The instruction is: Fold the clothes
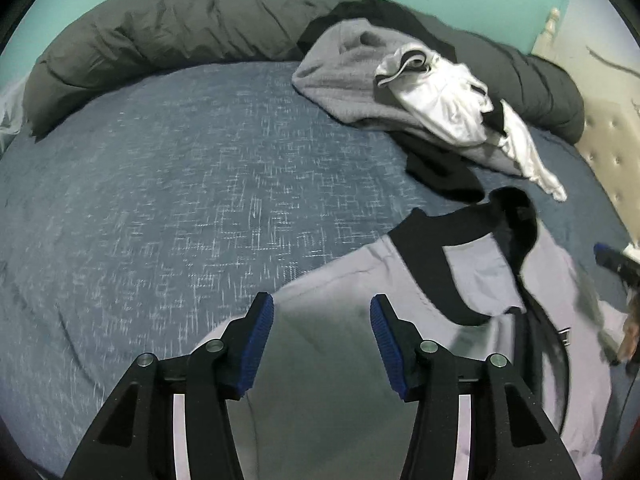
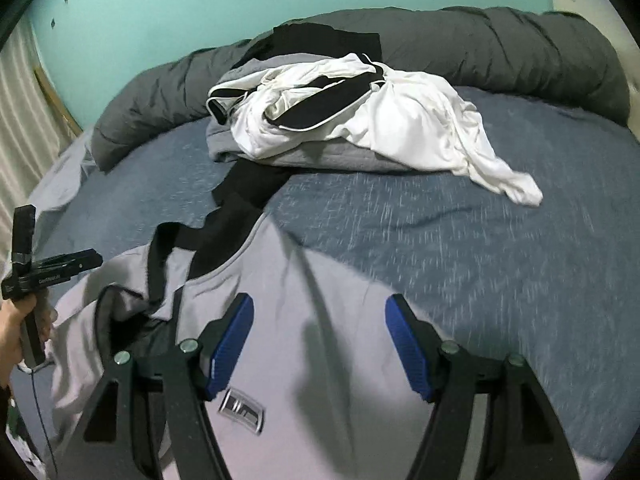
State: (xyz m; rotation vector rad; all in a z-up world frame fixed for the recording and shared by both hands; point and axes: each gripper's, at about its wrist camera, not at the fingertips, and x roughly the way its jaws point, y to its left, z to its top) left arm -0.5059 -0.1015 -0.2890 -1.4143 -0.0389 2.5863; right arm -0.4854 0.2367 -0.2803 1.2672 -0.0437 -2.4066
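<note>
Lavender-grey shirt (image 1: 332, 360) with black collar trim lies spread on the blue bedsheet (image 1: 160, 200), right under both grippers. Left gripper (image 1: 322, 320) has its blue pads apart, nothing between them but air, shirt below. Right gripper (image 2: 319, 320) is spread even wider, also holding nothing. Only the right wrist view shows the shirt's chest logo (image 2: 242, 410) (plus the person's hand (image 2: 16, 328) on the other tool). Unfolded pile (image 2: 340, 120) sits further back against the dark duvet (image 2: 520, 52).
</note>
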